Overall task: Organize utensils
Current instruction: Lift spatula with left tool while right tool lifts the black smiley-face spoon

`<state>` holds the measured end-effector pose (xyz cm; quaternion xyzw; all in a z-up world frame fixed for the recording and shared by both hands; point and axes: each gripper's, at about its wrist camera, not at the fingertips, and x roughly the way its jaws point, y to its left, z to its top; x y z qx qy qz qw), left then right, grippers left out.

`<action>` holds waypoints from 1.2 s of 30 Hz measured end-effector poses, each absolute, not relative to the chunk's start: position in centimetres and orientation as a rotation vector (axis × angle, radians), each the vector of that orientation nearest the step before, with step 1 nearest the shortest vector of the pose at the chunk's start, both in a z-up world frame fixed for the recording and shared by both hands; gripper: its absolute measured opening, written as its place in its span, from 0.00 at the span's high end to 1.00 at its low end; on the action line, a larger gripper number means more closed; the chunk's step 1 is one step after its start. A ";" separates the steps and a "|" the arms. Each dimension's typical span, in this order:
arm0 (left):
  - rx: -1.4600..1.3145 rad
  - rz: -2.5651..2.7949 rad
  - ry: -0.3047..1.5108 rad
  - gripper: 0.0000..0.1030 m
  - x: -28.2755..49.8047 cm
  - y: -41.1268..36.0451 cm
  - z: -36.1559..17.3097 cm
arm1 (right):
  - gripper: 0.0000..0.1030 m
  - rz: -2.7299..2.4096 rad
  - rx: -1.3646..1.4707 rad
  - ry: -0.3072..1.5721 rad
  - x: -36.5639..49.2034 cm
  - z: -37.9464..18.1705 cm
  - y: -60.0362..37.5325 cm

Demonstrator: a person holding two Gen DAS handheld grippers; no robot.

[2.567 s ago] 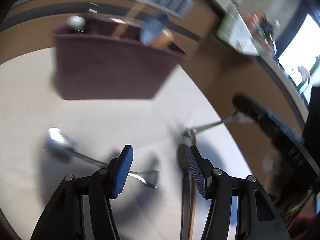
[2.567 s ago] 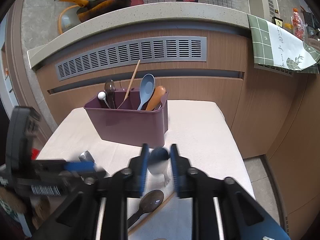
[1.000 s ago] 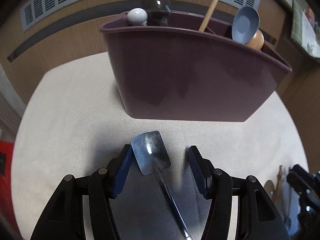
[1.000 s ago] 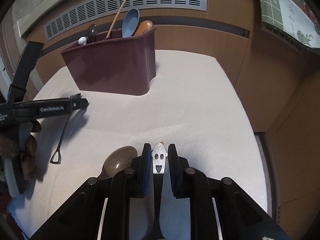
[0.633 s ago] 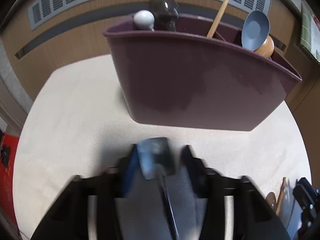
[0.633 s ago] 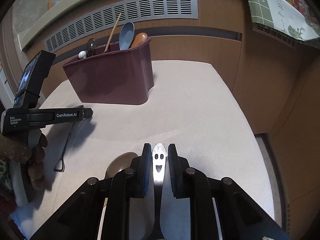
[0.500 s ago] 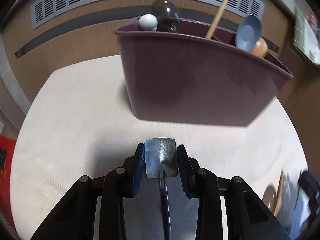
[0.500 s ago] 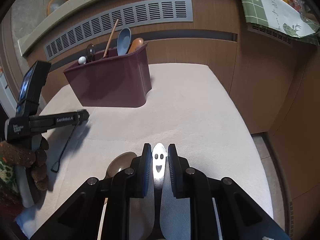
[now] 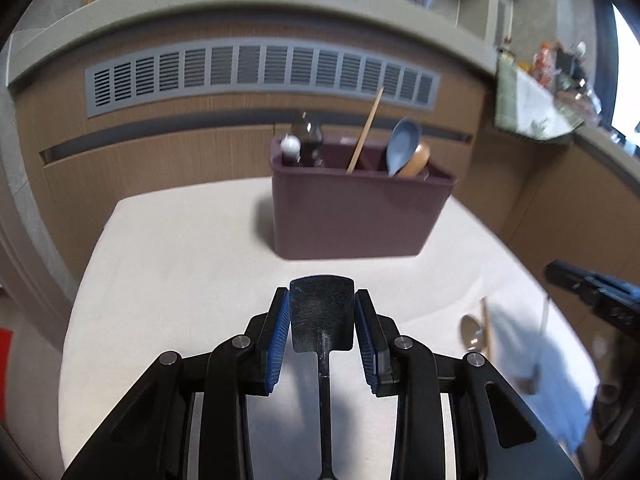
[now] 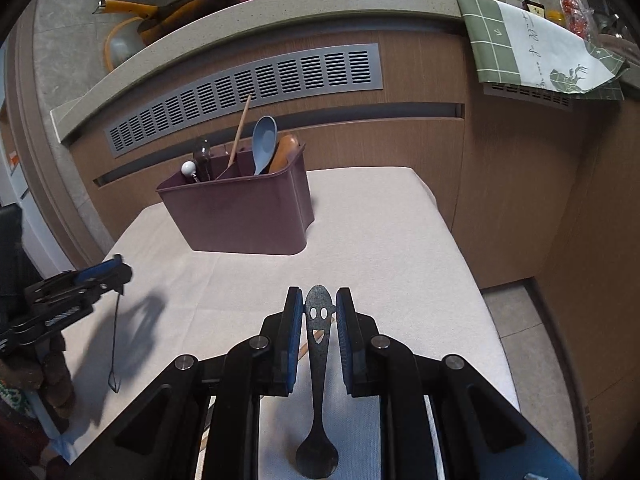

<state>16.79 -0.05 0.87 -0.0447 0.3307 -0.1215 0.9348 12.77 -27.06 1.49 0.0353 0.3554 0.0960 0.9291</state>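
My left gripper [image 9: 322,300] is shut on the flat blade of a small metal shovel-shaped spoon [image 9: 322,320]; its thin handle hangs down toward the camera. From the right wrist view the left gripper [image 10: 108,272] hovers above the table with that handle [image 10: 116,340] dangling. My right gripper [image 10: 318,300] is shut on the smiley-face handle of a metal spoon [image 10: 318,320], bowl hanging low. The purple utensil caddy [image 9: 352,216] [image 10: 240,216] stands ahead at the back of the table, holding a blue spoon [image 10: 264,136], a wooden spoon, a chopstick and a dark spoon.
The white-clothed table [image 9: 180,260] ends at a wooden counter front with a grey vent [image 9: 260,72]. A brown spoon [image 9: 470,332] and a wooden chopstick [image 9: 486,328] lie at the right. The table drops off to the floor on the right [image 10: 520,320].
The left gripper closed on the shovel spoon's blade, lifted it off the cloth and drew back from the caddy. The right gripper rose a little, still holding the smiley spoon.
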 end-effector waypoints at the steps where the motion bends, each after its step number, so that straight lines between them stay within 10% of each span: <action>1: -0.098 -0.263 0.659 0.68 16.6 0.0 1.3 | 0.85 0.193 0.075 0.728 12.8 1.7 -27.0; 3: -0.103 -0.288 0.624 0.68 16.2 0.3 2.1 | 0.97 0.173 0.071 0.725 12.7 2.2 -26.6; 14: -0.176 -0.307 0.608 0.68 15.7 2.2 3.4 | 0.97 0.148 -0.001 0.753 11.9 3.4 -25.4; 18: -0.185 -0.309 0.600 0.68 15.3 2.5 3.6 | 0.79 0.173 -0.023 0.818 10.9 1.6 -26.0; 36: -0.187 -0.308 0.613 0.68 15.4 2.4 3.8 | 0.75 0.273 -0.075 0.913 12.9 -2.9 -25.1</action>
